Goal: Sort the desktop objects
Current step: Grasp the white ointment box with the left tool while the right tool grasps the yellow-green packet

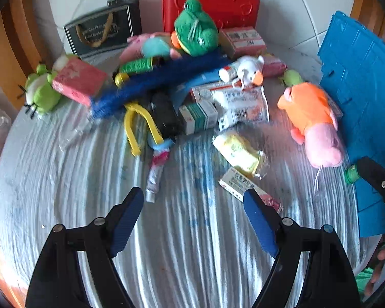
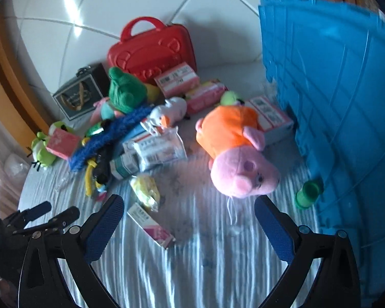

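A pile of toys, medicine boxes and tools lies on a round table with a striped cloth (image 1: 64,179). My left gripper (image 1: 193,195) hangs open above bare cloth, a small tube (image 1: 155,174) just past its left finger and a pink-and-white box (image 1: 246,187) by its right. My right gripper (image 2: 190,201) is open too, just short of a pink pig plush in orange (image 2: 233,148); the same box (image 2: 151,224) lies inside its left finger. A green frog plush (image 1: 195,28) tops the pile. Nothing is held.
A red carry case (image 1: 210,2) and a black box (image 1: 102,33) stand at the back. A blue crate (image 2: 333,102) fills the right side, a green bottle (image 2: 308,195) against it. My left gripper (image 2: 56,210) shows at the right view's left edge.
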Demonstrator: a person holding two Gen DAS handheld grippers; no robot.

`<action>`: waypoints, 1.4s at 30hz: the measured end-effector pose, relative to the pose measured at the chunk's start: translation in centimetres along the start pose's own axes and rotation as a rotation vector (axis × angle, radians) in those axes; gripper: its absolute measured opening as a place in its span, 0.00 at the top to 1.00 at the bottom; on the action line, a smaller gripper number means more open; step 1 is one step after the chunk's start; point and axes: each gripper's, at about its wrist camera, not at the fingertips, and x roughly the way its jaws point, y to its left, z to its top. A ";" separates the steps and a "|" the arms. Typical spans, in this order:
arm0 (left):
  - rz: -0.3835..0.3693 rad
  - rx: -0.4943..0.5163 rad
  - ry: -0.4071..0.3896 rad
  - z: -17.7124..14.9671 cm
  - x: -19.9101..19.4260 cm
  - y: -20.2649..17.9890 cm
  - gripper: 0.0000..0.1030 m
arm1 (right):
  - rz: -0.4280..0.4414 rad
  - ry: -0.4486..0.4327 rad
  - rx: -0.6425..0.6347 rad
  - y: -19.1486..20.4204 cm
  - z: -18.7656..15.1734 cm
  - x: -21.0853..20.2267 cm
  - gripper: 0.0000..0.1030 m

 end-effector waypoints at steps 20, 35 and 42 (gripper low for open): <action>0.051 -0.015 0.094 -0.8 10.0 -8.2 0.46 | -0.100 0.063 -0.082 -5.1 1.6 10.8 0.00; 0.075 -0.052 0.097 -1.1 8.2 -0.1 0.81 | -0.106 0.185 -0.122 -4.8 1.2 10.8 0.27; 0.057 -0.043 0.066 -1.9 7.4 0.3 0.81 | -0.098 0.146 -0.122 -4.5 1.1 7.6 0.27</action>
